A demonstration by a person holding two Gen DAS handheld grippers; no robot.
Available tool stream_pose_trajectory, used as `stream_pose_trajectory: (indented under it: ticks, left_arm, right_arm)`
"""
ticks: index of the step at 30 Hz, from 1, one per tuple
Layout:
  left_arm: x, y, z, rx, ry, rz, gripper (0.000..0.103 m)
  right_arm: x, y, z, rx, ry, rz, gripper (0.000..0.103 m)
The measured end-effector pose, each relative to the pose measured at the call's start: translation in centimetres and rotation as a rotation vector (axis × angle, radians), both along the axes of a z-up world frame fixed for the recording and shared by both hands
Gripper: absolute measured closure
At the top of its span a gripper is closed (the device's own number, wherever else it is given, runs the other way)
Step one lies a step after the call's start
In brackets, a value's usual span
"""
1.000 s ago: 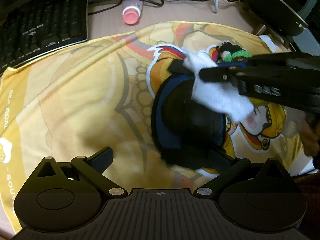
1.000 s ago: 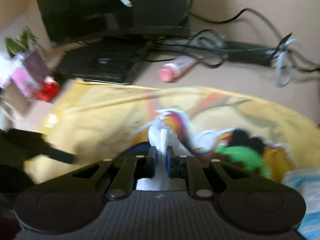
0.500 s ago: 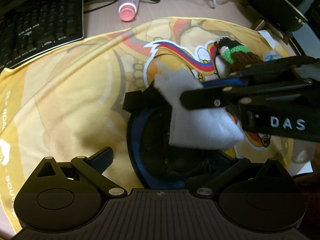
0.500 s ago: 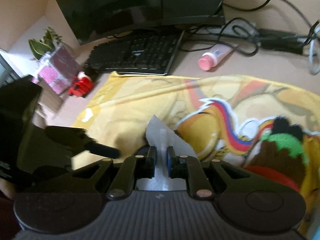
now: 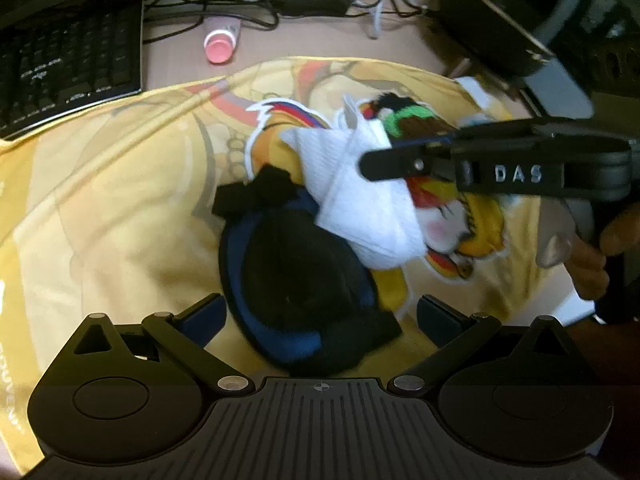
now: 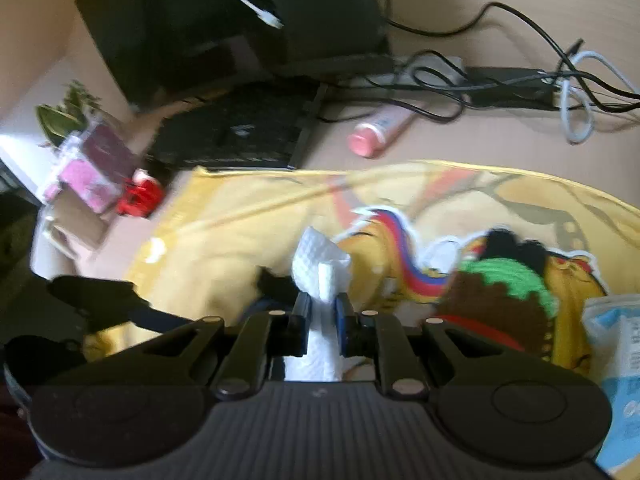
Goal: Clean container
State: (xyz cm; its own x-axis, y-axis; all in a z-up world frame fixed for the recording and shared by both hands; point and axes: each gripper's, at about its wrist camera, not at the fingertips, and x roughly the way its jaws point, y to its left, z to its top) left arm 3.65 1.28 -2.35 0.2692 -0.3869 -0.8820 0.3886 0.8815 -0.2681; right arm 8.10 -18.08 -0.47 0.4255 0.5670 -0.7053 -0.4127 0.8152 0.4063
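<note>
Black blue-rimmed container (image 5: 304,280) is seen on the yellow cloth (image 5: 120,200), flanked loosely by the released left gripper (image 5: 320,314) fingers, while the white tissue (image 5: 360,196) is clenched in the right gripper (image 6: 322,312), overlapping its far-right rim.

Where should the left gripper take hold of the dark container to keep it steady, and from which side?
Probably at the blue rim of the container, from above: the mouth faces up and the left gripper already straddles its near end with fingers wide apart. One finger could go inside, one outside. The tabs are floppier, and the paper towel covers the far edge.
</note>
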Motion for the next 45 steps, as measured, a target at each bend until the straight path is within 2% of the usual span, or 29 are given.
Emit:
stream_pose_trajectory:
  ticks: [4,6,8,11,13,17,19,21,22,23,26,30,35,36,37,38,39,40,41,43,45]
  left_arm:
    - [-1.6,0.2,-0.2,0.030,0.024,-0.019,0.000]
    - [-2.0,-0.1,-0.8,0.041,0.049,-0.013,0.000]
    - [-2.1,-0.7,-1.3,0.053,0.064,-0.017,0.000]
    - [-2.2,-1.8,-1.8,0.041,0.076,-0.045,0.000]
    - [-2.1,-2.5,-2.1,0.019,0.083,-0.076,0.000]
    - [-1.5,-3.8,-2.7,0.025,0.075,-0.112,0.000]
    - [-1.1,-4.0,-2.8,0.019,0.066,-0.108,0.000]
    - [-0.7,-3.9,-2.7,0.011,0.050,-0.091,0.000]
    - [-0.4,-3.8,-2.6,0.006,0.034,-0.076,0.000]
    - [-0.1,-3.6,-2.5,0.002,0.015,-0.055,0.000]
    - [0.8,-2.9,-2.1,0.020,-0.055,0.009,0.000]
    - [1.4,-2.6,-1.8,0.069,-0.067,0.025,0.000]
    - [0.3,-2.7,-1.0,0.092,-0.062,0.007,0.000]
    - [0.1,-2.5,-0.8,0.093,-0.063,0.010,0.000]
    - [0.0,-2.4,-0.5,0.094,-0.064,0.013,0.000]
    - [-0.2,-2.3,-0.3,0.093,-0.064,0.014,0.000]
    - [-0.4,-2.1,-0.2,0.090,-0.064,0.013,0.000]
    - [-0.5,-2.1,0.0,0.087,-0.062,0.012,0.000]
    - [-0.6,-2.1,0.0,0.082,-0.057,0.007,0.000]
    - [-0.9,-2.1,0.2,0.050,-0.025,-0.020,0.000]
    - [-1.3,-2.1,0.2,-0.016,0.022,-0.069,0.000]
  right_arm:
    - [-1.6,1.5,0.5,0.117,0.045,0.072,0.088]
    - [-2.5,2.7,-0.1,0.125,0.070,0.130,0.088]
    - [-3.1,3.6,-0.9,0.078,0.092,0.155,0.088]
    - [-3.7,3.1,-1.5,0.050,0.109,0.133,0.088]
    - [-3.9,2.0,-1.5,0.025,0.094,0.095,0.088]
    - [-4.1,0.0,-2.1,-0.122,0.030,-0.016,0.088]
    - [-4.0,-1.1,-2.3,-0.149,0.024,-0.063,0.088]
    - [-3.9,-1.5,-2.1,-0.150,0.016,-0.091,0.081]
    - [-3.9,-1.6,-1.9,-0.153,0.008,-0.100,0.069]
    - [-3.8,-1.4,-1.7,-0.156,-0.008,-0.098,0.062]
    - [-3.4,-0.6,-1.4,-0.148,-0.033,-0.080,0.052]
    - [-1.8,0.9,-2.1,-0.101,-0.008,-0.057,0.048]
    - [-0.9,3.4,-2.2,-0.112,-0.064,0.023,0.046]
    - [-0.8,3.9,-2.2,-0.114,-0.071,0.040,0.047]
    - [-0.9,4.5,-2.2,-0.130,-0.082,0.059,0.054]
    - [-1.0,4.8,-2.3,-0.144,-0.096,0.068,0.069]
    - [-1.1,5.1,-2.4,-0.158,-0.111,0.076,0.075]
    - [-1.1,5.3,-2.4,-0.168,-0.120,0.075,0.087]
    - [-1.0,5.4,-2.4,-0.184,-0.125,0.075,0.092]
    - [-0.9,4.9,-2.2,-0.215,-0.153,0.048,0.093]
    - [-0.5,3.6,-1.5,-0.219,-0.172,0.014,0.093]
